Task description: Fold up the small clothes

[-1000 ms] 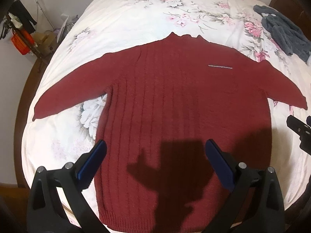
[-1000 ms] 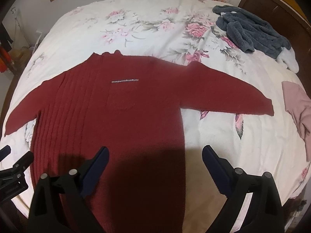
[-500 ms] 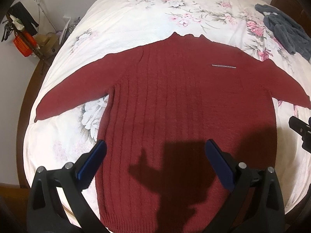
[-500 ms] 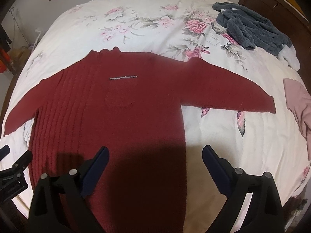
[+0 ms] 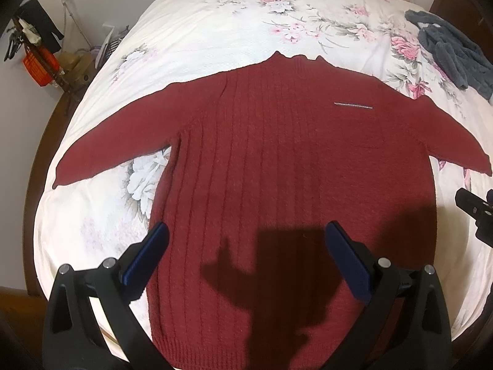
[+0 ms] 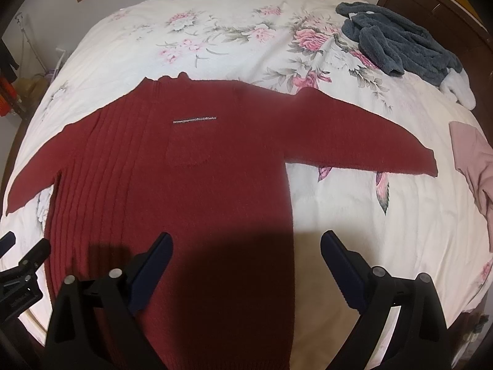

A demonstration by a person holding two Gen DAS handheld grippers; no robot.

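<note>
The red sweater [image 5: 277,169] lies flat, sleeves spread, mid-bed [image 5: 215,24]. Both the left gripper [image 5: 246,246] and right gripper [image 6: 246,252] hover over its hem, fingers wide, empty. Best pinch each sleeve cuff, fold inward evenly.

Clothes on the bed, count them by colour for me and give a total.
Dark red: 1, the sweater spread flat.
Grey-blue: 1, the fleecy garment in a heap.
Dusty pink: 1, the garment at the right edge.
Total: 3.
</note>
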